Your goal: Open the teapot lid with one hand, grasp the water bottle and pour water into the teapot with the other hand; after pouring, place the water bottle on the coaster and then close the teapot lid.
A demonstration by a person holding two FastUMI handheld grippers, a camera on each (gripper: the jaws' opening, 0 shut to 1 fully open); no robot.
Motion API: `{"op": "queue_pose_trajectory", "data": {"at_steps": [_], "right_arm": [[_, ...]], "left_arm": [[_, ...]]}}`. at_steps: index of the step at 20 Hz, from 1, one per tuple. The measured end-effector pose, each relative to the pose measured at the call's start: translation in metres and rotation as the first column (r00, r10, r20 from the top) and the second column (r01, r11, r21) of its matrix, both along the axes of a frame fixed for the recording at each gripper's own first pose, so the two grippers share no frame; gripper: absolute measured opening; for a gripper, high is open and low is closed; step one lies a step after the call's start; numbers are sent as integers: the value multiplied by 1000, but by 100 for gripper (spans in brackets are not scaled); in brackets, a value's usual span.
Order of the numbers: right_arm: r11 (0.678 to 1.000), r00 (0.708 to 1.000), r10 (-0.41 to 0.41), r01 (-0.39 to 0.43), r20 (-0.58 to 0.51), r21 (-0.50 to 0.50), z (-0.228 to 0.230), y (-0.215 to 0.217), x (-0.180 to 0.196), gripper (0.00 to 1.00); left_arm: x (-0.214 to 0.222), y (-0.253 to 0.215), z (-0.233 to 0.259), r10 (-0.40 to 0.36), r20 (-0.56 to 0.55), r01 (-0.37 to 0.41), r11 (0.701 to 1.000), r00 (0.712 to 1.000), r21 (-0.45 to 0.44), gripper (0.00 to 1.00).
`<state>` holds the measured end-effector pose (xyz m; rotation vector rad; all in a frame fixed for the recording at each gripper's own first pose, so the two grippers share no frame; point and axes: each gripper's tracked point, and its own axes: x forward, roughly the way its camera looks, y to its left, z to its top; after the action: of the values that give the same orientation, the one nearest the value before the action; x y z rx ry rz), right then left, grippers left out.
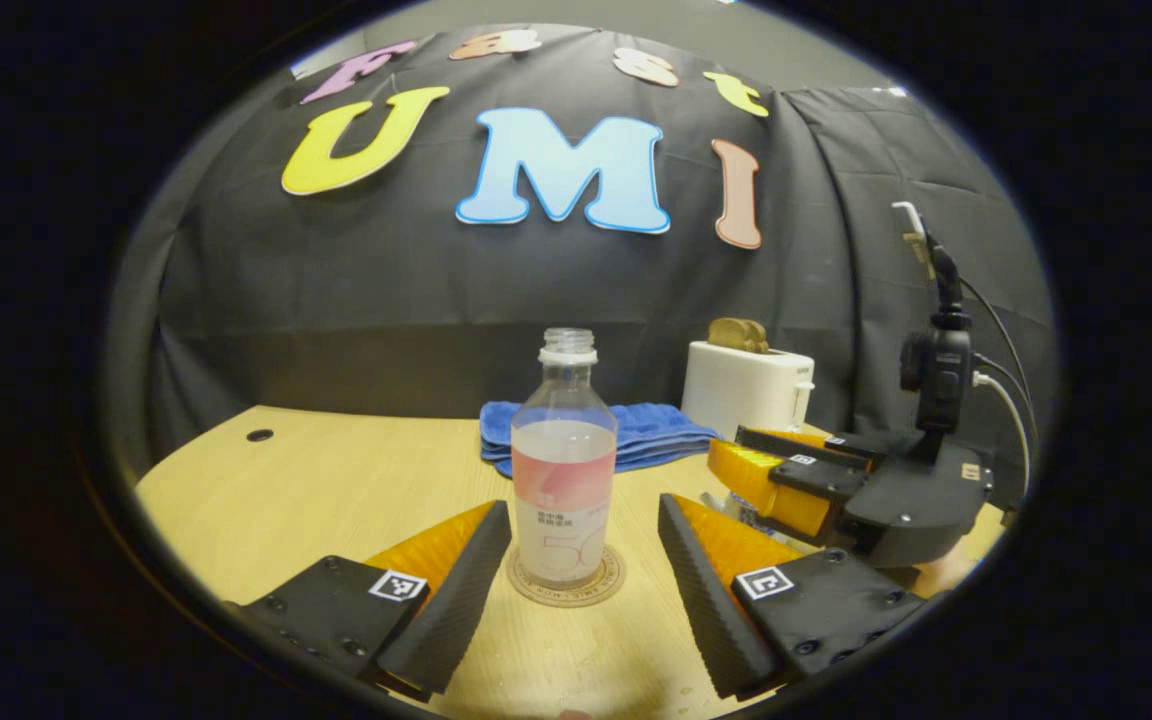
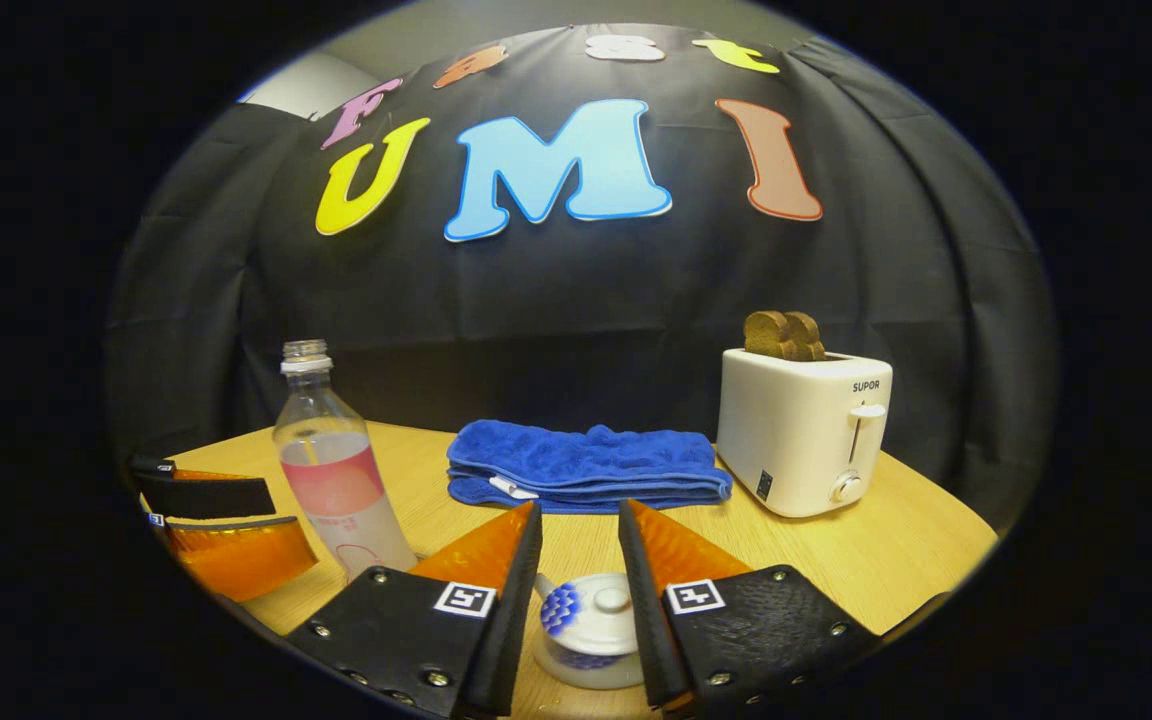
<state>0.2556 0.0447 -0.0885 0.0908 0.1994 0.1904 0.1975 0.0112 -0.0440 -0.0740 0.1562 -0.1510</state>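
Water bottle (image 1: 564, 470): stands upright on the round coaster (image 1: 566, 585), cap off, partly filled with clear water, pink band on its label.
Left tongs (image 1: 576, 590): spread wide, one finger on each side of the bottle, neither touching it; seen again at the left edge of the right gripper view (image 2: 211, 525), beside the bottle (image 2: 336, 480).
Teapot (image 2: 591, 630): small, white with a blue pattern, near edge of the tabletop (image 2: 916, 550), lid (image 2: 604, 605) sitting on it.
Right tongs (image 2: 581, 590): apart at a middling width, fingers on either side of the lid knob, just above or beside it; contact cannot be told. In the left gripper view they sit to the right (image 1: 751, 465), low over the tabletop.
Blue towel (image 2: 586, 465): folded, lies far behind the teapot, centre of the tabletop.
Toaster (image 2: 804, 430): white, far right, two brown slices of bread (image 2: 784, 335) standing in its slots.
In the way: nothing lies between the bottle and the teapot.
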Motion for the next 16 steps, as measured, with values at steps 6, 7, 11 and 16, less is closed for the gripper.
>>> {"op": "queue_pose_trajectory", "data": {"at_steps": [6,7,11,16], "right_arm": [[994,997,-59,64,56,-84,38,-12,-69,74],[992,996,-66,72,59,-107,41,-15,-83,77],[991,996,-82,86,46,-98,44,-16,-133,76],[996,996,-91,92,18,-21,47,-22,-176,83]], "left_arm": [[-22,-6,18,1,53,-1,1000,999,11,100],[-29,-7,20,1,58,-3,1000,998,19,100],[-63,-11,28,8,90,-12,999,996,41,100],[-108,-17,38,19,136,-29,997,990,70,100]]}}
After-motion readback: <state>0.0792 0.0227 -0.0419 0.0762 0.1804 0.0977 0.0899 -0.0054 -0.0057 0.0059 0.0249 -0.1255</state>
